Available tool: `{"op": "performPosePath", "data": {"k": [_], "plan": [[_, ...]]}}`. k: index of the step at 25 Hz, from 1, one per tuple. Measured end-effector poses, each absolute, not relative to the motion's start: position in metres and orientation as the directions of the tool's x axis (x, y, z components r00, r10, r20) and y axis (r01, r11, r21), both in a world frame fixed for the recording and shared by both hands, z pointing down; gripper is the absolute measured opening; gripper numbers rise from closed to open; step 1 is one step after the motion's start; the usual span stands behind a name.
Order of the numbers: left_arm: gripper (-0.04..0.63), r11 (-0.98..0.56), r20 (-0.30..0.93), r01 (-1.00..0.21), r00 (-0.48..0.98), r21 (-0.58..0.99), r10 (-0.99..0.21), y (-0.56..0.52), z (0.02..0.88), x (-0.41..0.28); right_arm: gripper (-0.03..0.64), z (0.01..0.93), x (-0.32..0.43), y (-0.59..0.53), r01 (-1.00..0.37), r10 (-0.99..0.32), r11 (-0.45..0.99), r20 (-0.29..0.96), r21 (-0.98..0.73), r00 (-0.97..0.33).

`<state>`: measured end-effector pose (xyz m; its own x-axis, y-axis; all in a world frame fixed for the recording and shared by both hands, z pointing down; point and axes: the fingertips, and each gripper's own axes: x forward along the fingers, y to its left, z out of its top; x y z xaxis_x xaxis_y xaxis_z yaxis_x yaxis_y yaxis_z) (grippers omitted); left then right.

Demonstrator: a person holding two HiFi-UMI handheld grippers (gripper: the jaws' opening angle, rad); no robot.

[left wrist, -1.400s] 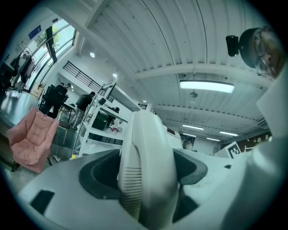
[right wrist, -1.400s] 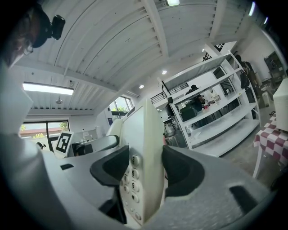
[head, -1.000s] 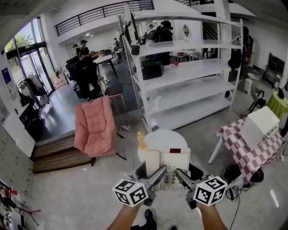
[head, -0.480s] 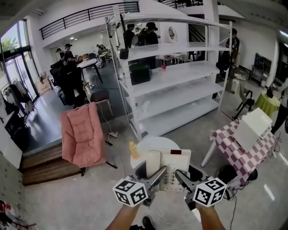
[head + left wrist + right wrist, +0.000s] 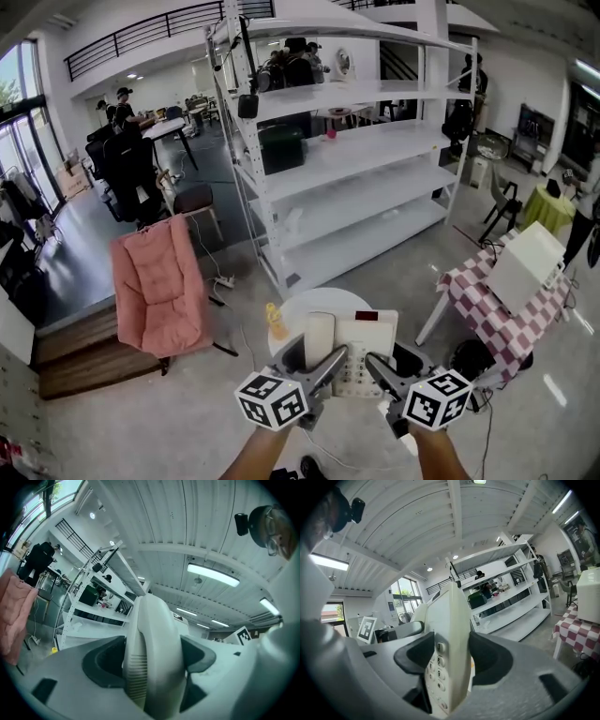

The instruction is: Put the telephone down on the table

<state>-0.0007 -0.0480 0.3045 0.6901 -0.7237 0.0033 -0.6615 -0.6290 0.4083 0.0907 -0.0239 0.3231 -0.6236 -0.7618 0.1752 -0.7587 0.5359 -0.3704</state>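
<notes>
Cream plastic fills both pairs of jaws. The left gripper [image 5: 152, 667] is clamped across the handset [image 5: 157, 630], its dark pads pressed to either side. The right gripper [image 5: 450, 660] is closed the same way on the edge of the telephone [image 5: 361, 342] body, with the keypad [image 5: 435, 667] just beside one pad.

Both gripper views look up past the phone to the ceiling, so it seems held tilted in the air. In the head view it overlaps the near part of the round white table [image 5: 314, 298]. The set-down looks not yet done: lowering and release remain.

A yellow bottle [image 5: 276, 322] stands at the table's left edge. Farther off are white shelving [image 5: 356, 178], a pink chair [image 5: 155, 281] to the left, and a checked-cloth table [image 5: 483, 305] to the right, all on a grey floor [image 5: 141, 412].
</notes>
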Motion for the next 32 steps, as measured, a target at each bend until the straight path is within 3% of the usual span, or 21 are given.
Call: {"op": "performPosePath", "data": {"k": [17, 32], "plan": [[0.351, -0.655, -0.015, -0.624, 0.719, 0.426, -0.695, -0.120, 0.305, -0.067, 0.220, 0.322, 0.023, -0.092, -0.789, -0.781, 0.507, 0.203, -0.348, -0.591], [0.351, -0.561, -0.006, -0.716, 0.614, 0.415, -0.789, -0.162, 0.310, -0.143, 0.219, 0.327, -0.049, -0.148, -0.703, -0.686, 0.615, 0.196, -0.358, -0.700]]}}
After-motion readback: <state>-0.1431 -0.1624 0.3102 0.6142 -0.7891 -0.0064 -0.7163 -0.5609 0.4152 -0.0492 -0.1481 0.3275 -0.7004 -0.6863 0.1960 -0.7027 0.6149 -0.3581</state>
